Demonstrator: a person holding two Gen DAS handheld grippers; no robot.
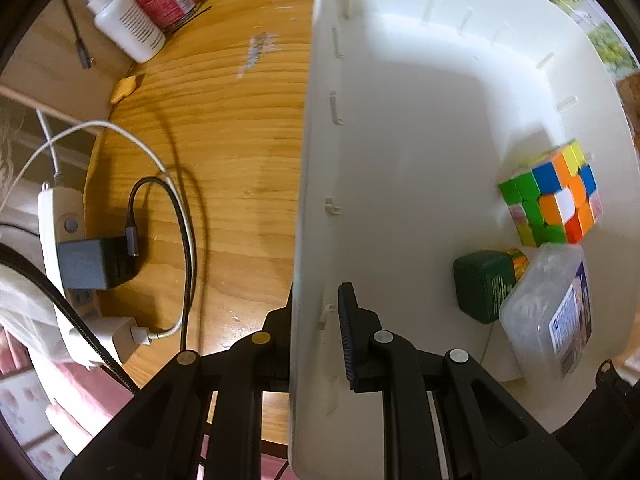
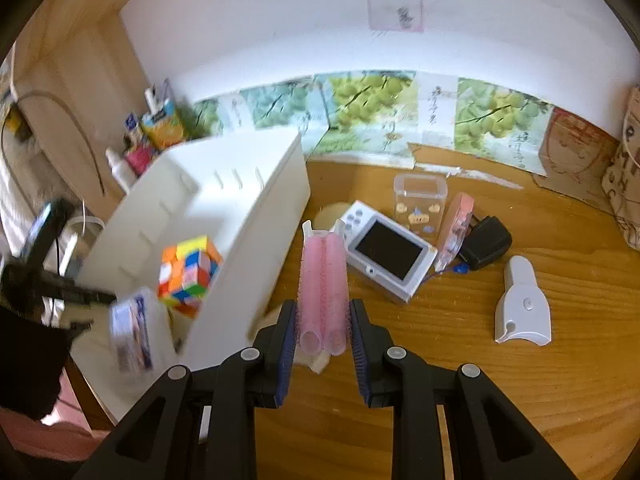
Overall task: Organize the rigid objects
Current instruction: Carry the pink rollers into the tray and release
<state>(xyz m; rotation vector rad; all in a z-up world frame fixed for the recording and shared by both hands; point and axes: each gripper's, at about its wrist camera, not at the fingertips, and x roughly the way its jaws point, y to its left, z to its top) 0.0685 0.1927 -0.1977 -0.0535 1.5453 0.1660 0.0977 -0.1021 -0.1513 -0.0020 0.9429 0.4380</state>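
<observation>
Your left gripper (image 1: 316,320) points straight down, fingers clamped on the thin side wall of the white rigid plastic bin (image 1: 400,160): one finger outside the wall, the ribbed finger (image 1: 347,332) inside. The bin wall is smooth, with small moulded tabs along it.

Inside the bin: a multicoloured glossy puzzle cube (image 1: 552,196), a dark green small box (image 1: 484,286) and a clear plastic lidded box with a blue label (image 1: 548,312). The green box and the clear box touch; the cube sits just beside them.

Your right gripper (image 2: 323,332) has its fingers clamped on a pair of pink bristly cylindrical hair rollers (image 2: 322,280). The rollers lie side by side, lengthwise between the blue ribbed pads, sticking out past the fingertips, just beside the bin's outer wall.

On the wooden grained counter (image 2: 460,380): a white flat handheld device with a dark screen (image 2: 386,250), a clear square plastic container (image 2: 420,200), a black matte power adapter (image 2: 486,242), a white smooth plastic handle-shaped piece (image 2: 522,304). All are beyond the rollers, apart from your fingers.
</observation>
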